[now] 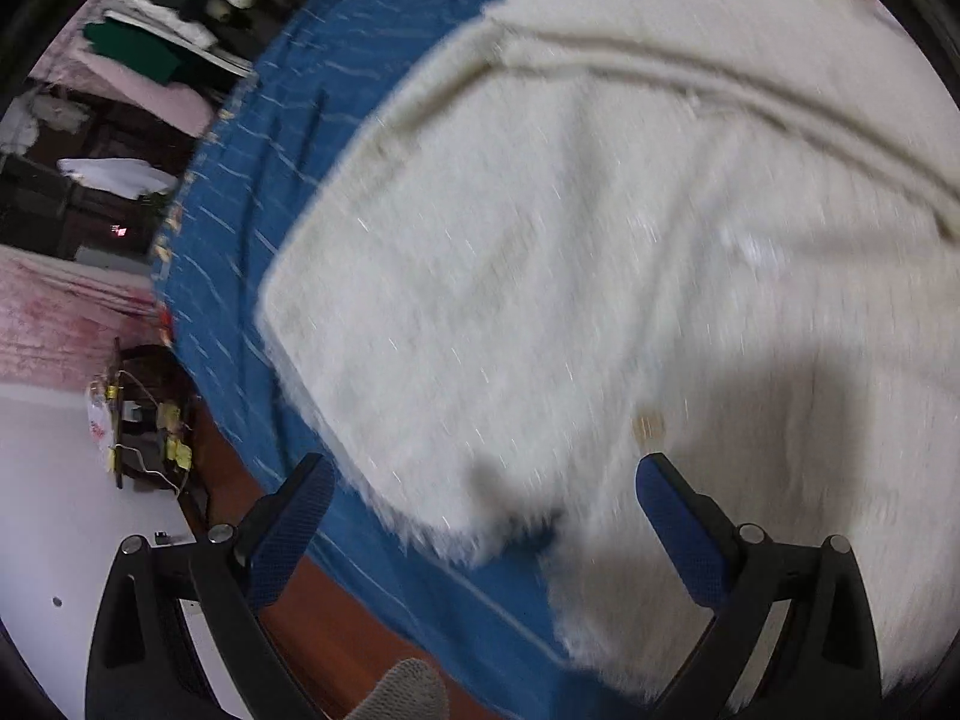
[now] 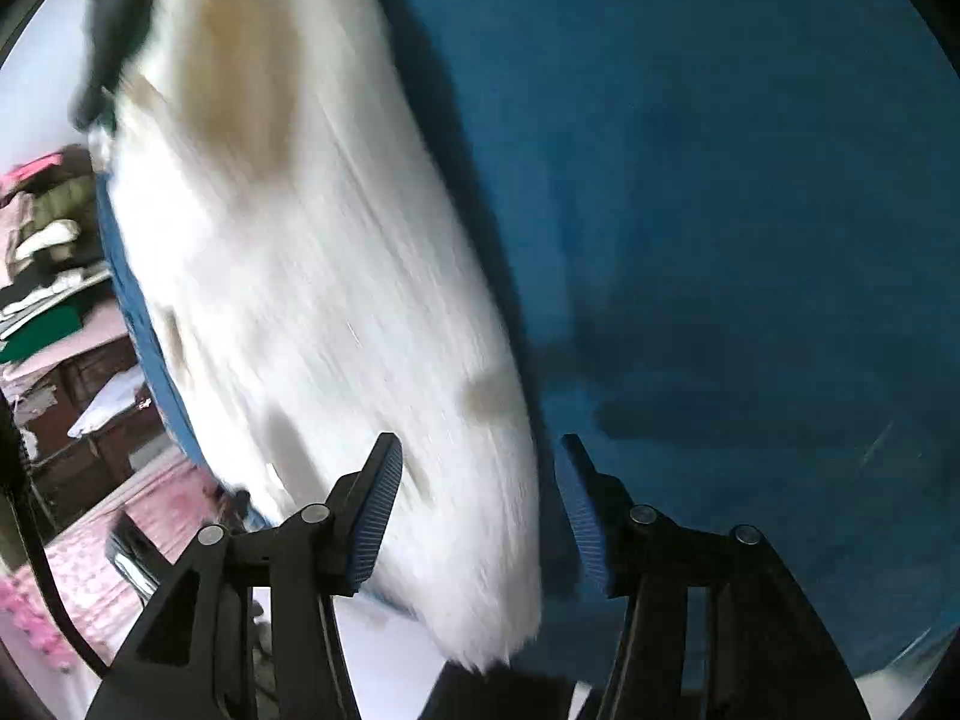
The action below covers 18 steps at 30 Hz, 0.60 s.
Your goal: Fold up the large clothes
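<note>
A large fluffy white garment lies spread on a blue cloth that covers the table. In the left wrist view my left gripper is open and empty, hovering just above the garment's near edge. In the right wrist view the garment is blurred and fills the left half, with tan patches on it. My right gripper is open, its fingers on either side of the garment's right edge over the blue cloth. I cannot tell whether it touches the fabric.
The table's brown wooden edge shows under the blue cloth at lower left. Stacked folded clothes sit on a pink-covered surface beyond the table. A dark wooden cabinet and pink patterned fabric lie to the left.
</note>
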Tool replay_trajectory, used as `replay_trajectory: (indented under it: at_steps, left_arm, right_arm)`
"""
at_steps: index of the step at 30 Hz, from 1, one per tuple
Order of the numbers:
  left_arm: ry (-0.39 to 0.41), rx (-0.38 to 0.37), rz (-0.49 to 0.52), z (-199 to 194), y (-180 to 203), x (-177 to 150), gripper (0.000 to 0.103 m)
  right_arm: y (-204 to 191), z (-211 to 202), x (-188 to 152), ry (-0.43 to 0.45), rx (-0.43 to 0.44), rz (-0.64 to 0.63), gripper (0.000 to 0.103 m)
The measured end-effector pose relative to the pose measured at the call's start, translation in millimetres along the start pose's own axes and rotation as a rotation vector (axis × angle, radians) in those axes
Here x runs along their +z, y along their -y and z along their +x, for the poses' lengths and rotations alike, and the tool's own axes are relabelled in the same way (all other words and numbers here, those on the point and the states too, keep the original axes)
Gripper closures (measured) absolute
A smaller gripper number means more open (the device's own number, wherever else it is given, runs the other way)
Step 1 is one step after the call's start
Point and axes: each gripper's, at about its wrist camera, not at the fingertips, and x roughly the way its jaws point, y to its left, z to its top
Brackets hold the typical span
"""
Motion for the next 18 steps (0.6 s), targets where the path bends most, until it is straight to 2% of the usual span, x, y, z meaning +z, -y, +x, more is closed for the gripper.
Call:
replay_trajectory:
  at_steps: [1,4,5,7,9,10,11,13,16,18]
  left_arm:
    - [0.002,-0.010,0.009,1.9,-1.1,-2.9,0.000]
    - [0.020,-0.025,0.085,13.2,5.8,-10.0,0.000]
    - [0.023,-0.021,0.112,19.7,8.1,-12.0,0.000]
    - [0.020,-0.037,0.124,26.3,7.8,-15.3,0.000]
    - [0.016,-0.051,0.133,35.9,8.7,-13.6,0.000]
    - [0.011,-0.057,0.140,39.1,9.7,-12.9,0.000]
    - [0.012,-0.064,0.139,41.9,10.7,-12.7,0.000]
    - [0.034,-0.083,0.118,48.1,9.1,-7.9,0.000]
    - [0.071,-0.101,0.073,53.0,9.8,-6.4,0.000]
    - [0.100,-0.108,0.037,53.5,9.9,-5.5,0.000]
  right_arm:
    - [5.4,10.7,-18.0,0.004,-0.015,0.020,0.096]
    - [15.8,21.4,-58.0,0.030,-0.047,0.084,0.096]
    - [17.5,26.9,-63.8,0.022,-0.043,0.118,0.096]
    - [7.2,29.4,-62.8,0.029,-0.085,0.093,0.096]
    - [-20.7,23.2,-59.1,0.038,-0.155,0.020,0.090]
    - [-35.2,14.5,-58.1,0.055,-0.198,-0.012,0.078]
    - [-45.6,3.6,-58.2,0.087,-0.225,-0.042,0.069]
    - [-78.2,-19.3,-56.2,0.190,-0.254,-0.099,0.064]
    - [-102.9,-44.8,-40.0,0.325,-0.281,-0.144,0.064]
    - [-109.7,-44.4,-22.2,0.369,-0.281,-0.161,0.064]
